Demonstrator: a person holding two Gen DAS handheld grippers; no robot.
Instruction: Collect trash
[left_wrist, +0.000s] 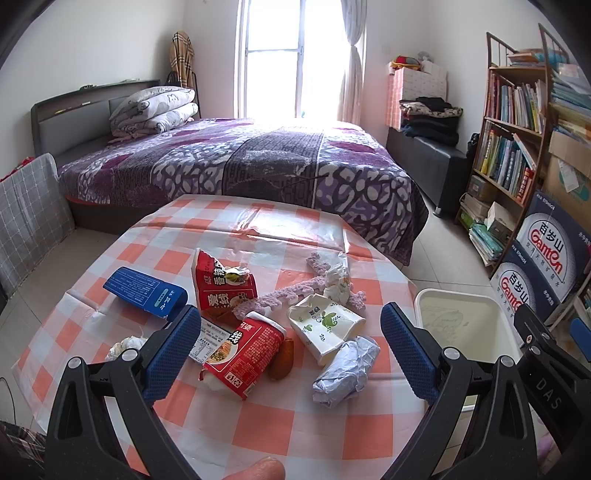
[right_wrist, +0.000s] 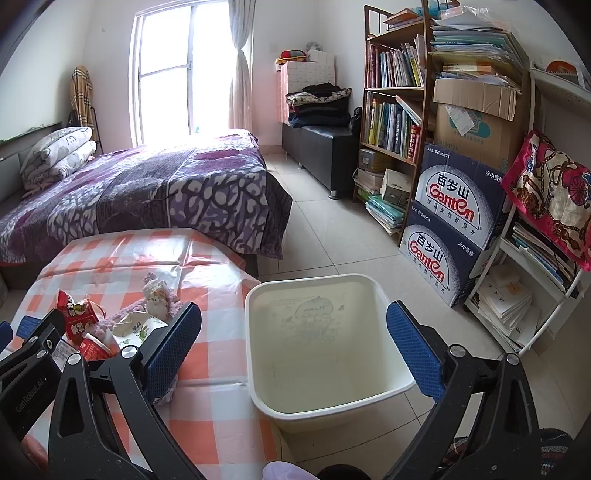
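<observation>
Trash lies on the orange-checked table (left_wrist: 295, 424): a red carton (left_wrist: 245, 354), a red snack bag (left_wrist: 221, 284), a blue box (left_wrist: 147, 291), a white leaf-print cup (left_wrist: 325, 326), crumpled white paper (left_wrist: 347, 373), a pink foam strip (left_wrist: 280, 291). My left gripper (left_wrist: 291, 350) is open above the pile, empty. My right gripper (right_wrist: 295, 354) is open and empty, over the empty white bin (right_wrist: 325, 295) standing on the floor right of the table. The bin also shows in the left wrist view (left_wrist: 461, 325).
A bed with a purple cover (left_wrist: 258, 162) stands behind the table. A bookshelf (right_wrist: 395, 110) and stacked water cartons (right_wrist: 454, 229) line the right wall. A white rack (right_wrist: 535, 277) stands right of the bin. Tiled floor (right_wrist: 332, 229) lies between.
</observation>
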